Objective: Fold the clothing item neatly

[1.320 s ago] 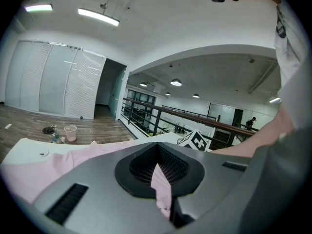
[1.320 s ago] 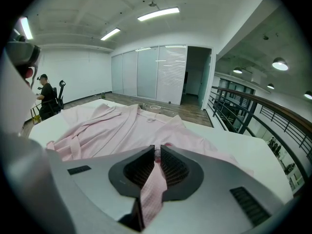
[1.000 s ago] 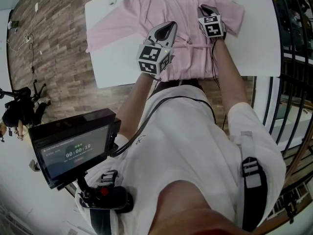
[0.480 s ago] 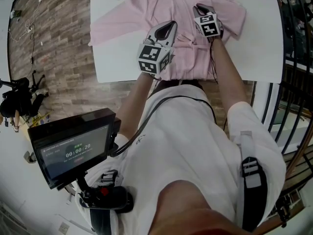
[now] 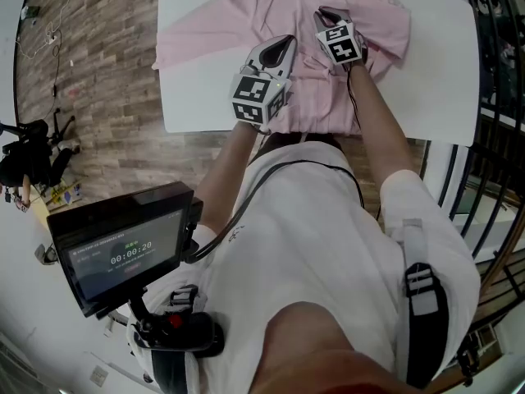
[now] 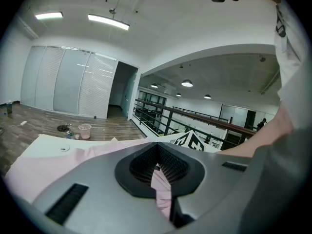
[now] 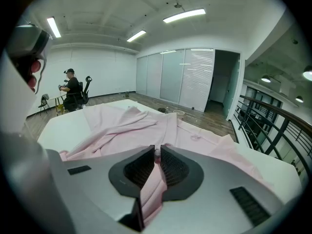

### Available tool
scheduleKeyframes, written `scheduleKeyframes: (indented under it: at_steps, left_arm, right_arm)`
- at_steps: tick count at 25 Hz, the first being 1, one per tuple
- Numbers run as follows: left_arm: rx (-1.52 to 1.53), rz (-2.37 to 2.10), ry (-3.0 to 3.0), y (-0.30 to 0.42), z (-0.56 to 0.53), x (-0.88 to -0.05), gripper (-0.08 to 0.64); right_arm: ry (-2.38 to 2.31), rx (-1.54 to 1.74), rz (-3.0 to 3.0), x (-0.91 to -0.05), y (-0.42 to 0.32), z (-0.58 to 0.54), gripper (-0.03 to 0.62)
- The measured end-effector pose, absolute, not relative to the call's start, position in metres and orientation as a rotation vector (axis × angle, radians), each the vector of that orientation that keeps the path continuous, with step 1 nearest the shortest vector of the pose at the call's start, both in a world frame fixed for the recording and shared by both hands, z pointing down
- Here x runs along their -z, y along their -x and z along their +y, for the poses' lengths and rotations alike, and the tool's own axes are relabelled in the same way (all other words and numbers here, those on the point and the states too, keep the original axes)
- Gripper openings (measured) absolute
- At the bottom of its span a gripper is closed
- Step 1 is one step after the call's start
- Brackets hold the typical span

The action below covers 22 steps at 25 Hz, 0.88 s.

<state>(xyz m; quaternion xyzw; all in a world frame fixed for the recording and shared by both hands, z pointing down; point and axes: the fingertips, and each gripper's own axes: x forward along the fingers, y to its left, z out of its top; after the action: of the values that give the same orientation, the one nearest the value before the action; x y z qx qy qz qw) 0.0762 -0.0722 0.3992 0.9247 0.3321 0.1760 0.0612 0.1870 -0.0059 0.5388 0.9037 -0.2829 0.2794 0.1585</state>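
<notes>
- The white counter (image 5: 193,97) is seen carrying the pink garment (image 5: 271,6), spread across it (sleeves out to both sides).
- The left gripper (image 5: 285,44) is clamped tight on a pinch of fabric near the garment's middle.
- The right gripper (image 5: 323,13) is closed on another fold, close beside.

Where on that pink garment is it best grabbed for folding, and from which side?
Probably at a raised fold of cloth, coming low from the near table edge. The pink garment lies spread flat on the white table, so only a ridge fits between jaws. The left hand-held gripper and right hand-held gripper are each shut on such a fold.
</notes>
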Motion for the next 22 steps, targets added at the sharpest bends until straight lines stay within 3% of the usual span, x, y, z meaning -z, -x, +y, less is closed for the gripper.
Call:
scheduleKeyframes:
  at_steps: [22]
  left_arm:
    - [-0.544,0.946,-2.812,-0.076,-0.085,-0.404,0.002]
  right_arm:
    - [-2.529,-0.745,-1.013,-0.54,-0.172,-0.068,0.043]
